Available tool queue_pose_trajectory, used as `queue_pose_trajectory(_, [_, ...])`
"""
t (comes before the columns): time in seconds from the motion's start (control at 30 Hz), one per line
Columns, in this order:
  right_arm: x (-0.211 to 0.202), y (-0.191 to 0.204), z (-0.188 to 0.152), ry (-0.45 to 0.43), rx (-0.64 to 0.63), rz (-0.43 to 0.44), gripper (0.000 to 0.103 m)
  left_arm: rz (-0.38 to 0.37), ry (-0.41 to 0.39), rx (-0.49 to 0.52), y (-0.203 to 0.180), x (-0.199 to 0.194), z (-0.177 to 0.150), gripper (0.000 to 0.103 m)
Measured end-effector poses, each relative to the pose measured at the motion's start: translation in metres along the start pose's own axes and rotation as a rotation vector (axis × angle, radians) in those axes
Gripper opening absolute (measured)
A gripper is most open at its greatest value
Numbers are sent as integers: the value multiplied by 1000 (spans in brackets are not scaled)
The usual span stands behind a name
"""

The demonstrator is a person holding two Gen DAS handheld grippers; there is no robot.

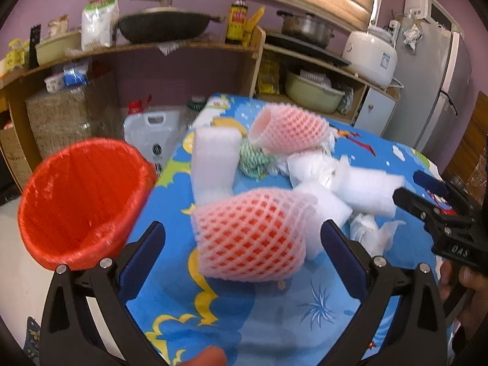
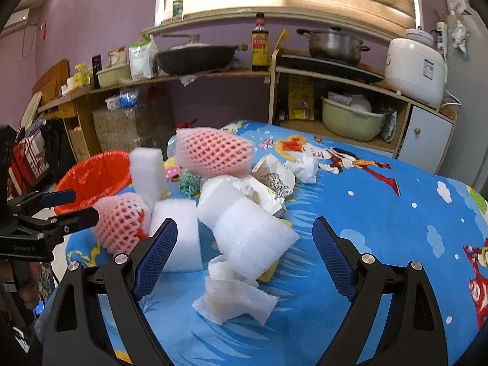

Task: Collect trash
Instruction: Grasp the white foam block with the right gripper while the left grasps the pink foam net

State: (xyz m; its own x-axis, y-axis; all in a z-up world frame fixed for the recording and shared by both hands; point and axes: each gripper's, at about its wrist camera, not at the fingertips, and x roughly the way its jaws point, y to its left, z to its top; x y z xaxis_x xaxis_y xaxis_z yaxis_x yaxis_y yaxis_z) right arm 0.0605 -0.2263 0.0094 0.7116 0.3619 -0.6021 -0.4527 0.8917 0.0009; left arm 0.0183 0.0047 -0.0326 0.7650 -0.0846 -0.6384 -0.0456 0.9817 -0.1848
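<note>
A pile of trash lies on the blue cartoon tablecloth [image 1: 274, 305]: two pink foam fruit nets, white foam pieces, crumpled tissues and a paper cup [image 2: 274, 180]. My left gripper [image 1: 244, 247] is open, its fingers on either side of the near pink net [image 1: 250, 238]. The far pink net [image 1: 289, 128] lies behind. My right gripper [image 2: 244, 244] is open around a white foam roll [image 2: 253, 238], with a crumpled tissue [image 2: 235, 299] just below. The red bin [image 1: 82, 201] stands off the table's left edge. The right gripper also shows in the left wrist view [image 1: 408, 189].
Wooden shelves [image 2: 213, 74] behind hold a wok, a pot, a sauce bottle, bowls and a rice cooker [image 2: 414, 70]. A white jug [image 1: 155, 137] stands on the floor beyond the bin. A fridge [image 1: 439, 85] stands at the right.
</note>
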Motion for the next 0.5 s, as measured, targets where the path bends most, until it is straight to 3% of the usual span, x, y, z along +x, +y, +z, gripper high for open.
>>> queue_pose_trajectory(0.4, [43,-10,2,174,-54,22,85,-15,151,-71,11,42,-7,98])
queue_pose_trajectory(0.5, [42,-14,5,168,-29,37,85,-21,158,-82,14,46,-8,98])
